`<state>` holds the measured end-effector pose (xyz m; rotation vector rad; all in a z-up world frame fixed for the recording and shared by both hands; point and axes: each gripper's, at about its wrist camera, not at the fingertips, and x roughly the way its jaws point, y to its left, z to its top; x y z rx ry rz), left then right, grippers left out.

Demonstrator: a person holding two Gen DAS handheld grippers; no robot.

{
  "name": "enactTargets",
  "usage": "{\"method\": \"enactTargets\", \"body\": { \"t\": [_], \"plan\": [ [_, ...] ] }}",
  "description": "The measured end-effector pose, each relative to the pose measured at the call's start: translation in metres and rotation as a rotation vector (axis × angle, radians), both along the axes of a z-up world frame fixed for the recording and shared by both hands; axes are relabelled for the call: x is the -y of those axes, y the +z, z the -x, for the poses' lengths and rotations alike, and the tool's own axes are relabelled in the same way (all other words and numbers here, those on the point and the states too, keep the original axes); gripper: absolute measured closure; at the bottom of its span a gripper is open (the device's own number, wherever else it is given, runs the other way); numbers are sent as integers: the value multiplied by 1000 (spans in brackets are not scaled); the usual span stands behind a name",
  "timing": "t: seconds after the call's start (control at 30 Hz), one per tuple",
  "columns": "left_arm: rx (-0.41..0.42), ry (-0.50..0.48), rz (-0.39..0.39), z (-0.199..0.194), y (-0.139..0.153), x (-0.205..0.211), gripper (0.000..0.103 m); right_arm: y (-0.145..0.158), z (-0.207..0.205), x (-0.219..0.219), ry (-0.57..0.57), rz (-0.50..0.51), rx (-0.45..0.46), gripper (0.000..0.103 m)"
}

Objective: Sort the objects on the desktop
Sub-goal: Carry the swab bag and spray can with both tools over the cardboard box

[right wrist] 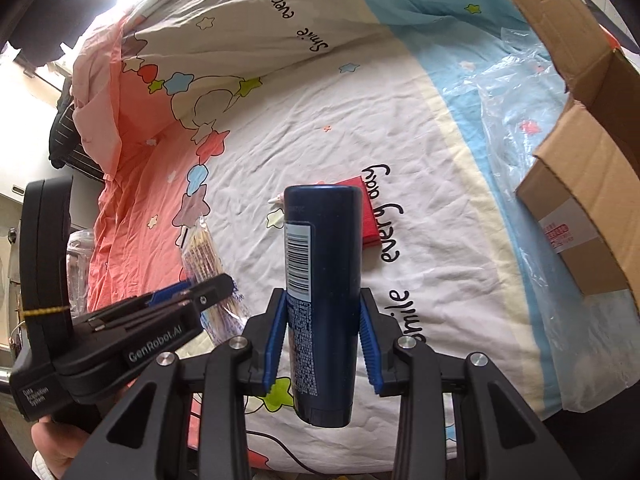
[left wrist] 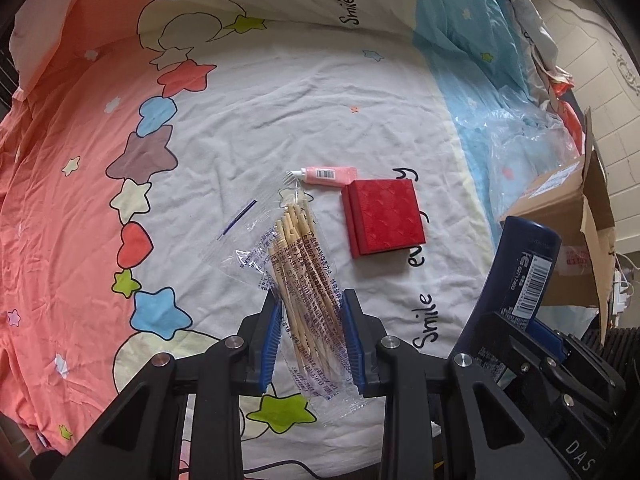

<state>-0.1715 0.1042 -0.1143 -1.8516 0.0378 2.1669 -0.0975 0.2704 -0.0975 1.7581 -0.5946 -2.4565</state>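
My left gripper (left wrist: 310, 312) is shut on a clear packet of wooden sticks (left wrist: 304, 276), held above the bedsheet. That packet (right wrist: 204, 252) and the left gripper (right wrist: 192, 296) show at the left of the right wrist view. A dark blue bottle (right wrist: 322, 280) with a barcode label stands upright between the blue pads of my right gripper (right wrist: 323, 320), which is shut on it. The same bottle (left wrist: 524, 272) appears at the right of the left wrist view. A red square box (left wrist: 384, 218) and a pink tube (left wrist: 326, 176) lie on the sheet beyond.
A patterned bedsheet (left wrist: 240, 120) with stars covers the surface. An open cardboard box (right wrist: 580, 200) sits at the right, with a crumpled clear plastic bag (right wrist: 516, 120) beside it. A person's hand (right wrist: 52, 448) holds the left gripper's handle.
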Motion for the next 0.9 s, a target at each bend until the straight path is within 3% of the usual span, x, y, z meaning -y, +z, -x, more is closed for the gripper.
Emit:
{"method": "enactTargets", "body": {
  "t": [0.9],
  "plan": [
    [-69,-162,-2,-36,43,-77,73,54,-24,-70,-77,-18,-115,71]
  ]
}}
